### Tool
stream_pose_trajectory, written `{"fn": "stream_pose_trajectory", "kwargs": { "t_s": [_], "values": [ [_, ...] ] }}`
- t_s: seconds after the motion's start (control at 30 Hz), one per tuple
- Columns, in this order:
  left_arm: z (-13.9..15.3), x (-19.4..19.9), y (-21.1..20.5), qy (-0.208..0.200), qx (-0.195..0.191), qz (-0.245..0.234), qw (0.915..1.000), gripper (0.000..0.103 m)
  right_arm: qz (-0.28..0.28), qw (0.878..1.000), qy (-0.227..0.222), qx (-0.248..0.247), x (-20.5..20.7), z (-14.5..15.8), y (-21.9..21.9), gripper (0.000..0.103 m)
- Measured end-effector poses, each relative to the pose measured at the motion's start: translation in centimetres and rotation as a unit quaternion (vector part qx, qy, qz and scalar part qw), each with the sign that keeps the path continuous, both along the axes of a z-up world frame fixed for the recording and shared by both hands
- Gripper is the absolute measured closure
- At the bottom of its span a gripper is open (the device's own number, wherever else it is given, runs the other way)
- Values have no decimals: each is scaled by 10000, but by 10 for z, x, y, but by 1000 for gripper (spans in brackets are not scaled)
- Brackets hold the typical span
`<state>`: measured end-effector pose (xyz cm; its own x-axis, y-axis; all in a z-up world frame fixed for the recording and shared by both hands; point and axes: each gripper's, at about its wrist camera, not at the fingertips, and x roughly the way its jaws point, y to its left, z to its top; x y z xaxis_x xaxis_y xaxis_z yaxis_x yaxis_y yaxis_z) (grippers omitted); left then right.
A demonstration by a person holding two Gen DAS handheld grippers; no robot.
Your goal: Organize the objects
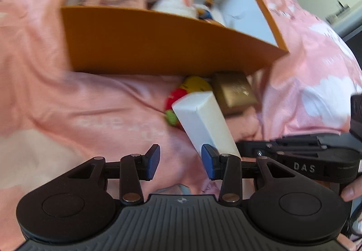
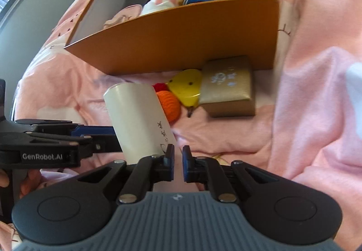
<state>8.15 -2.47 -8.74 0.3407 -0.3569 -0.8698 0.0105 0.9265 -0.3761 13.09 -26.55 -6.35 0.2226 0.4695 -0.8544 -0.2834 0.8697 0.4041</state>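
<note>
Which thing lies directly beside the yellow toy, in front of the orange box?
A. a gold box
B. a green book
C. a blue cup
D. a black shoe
A: in the right wrist view the gold box lies touching the yellow toy on the pink bedding, before the orange box.

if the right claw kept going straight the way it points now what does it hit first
Most likely the pink bedding just ahead of the right claw. The cream box sits slightly left of that line and the gold box farther on, though depth is unclear.
</note>
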Motion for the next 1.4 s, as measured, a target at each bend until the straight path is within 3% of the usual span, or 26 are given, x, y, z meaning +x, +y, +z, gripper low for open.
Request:
{"fn": "stream_pose_trajectory", "kwargs": {
  "t_s": [0.17,0.3,0.47,0.53,0.57,0.7,0.8,0.97,1.23,1.4],
  "values": [
    [11,-11,20,-234,-115,434,9987,29,21,10000,19,74,3,-3,7,94],
    [15,-18,26,-229,-400,591,9972,21,116,9986,274,426,2,-8,7,93],
    [5,-18,32,26,-630,713,9955,20,218,9991,209,309,-2,-8,14,89],
    [1,-18,34,120,-667,787,9946,20,238,9990,132,347,-3,-4,14,67],
    [0,-18,35,173,-652,804,9945,21,293,9991,57,318,-4,-3,17,62],
    [-2,-19,32,221,-501,698,9961,22,903,9957,-224,47,-10,3,38,58],
    [-1,-20,30,221,-362,579,9974,22,1480,9870,-528,-339,-12,6,59,45],
    [-1,-20,31,261,-280,570,9976,18,2088,9729,-710,-690,-6,1,78,38],
    [0,-18,32,201,-383,565,9975,16,1872,9816,-210,-323,12,-23,75,37],
    [11,-16,29,-74,-377,445,9983,16,1727,9842,-235,-309,10,-19,72,38]
  ]
}}
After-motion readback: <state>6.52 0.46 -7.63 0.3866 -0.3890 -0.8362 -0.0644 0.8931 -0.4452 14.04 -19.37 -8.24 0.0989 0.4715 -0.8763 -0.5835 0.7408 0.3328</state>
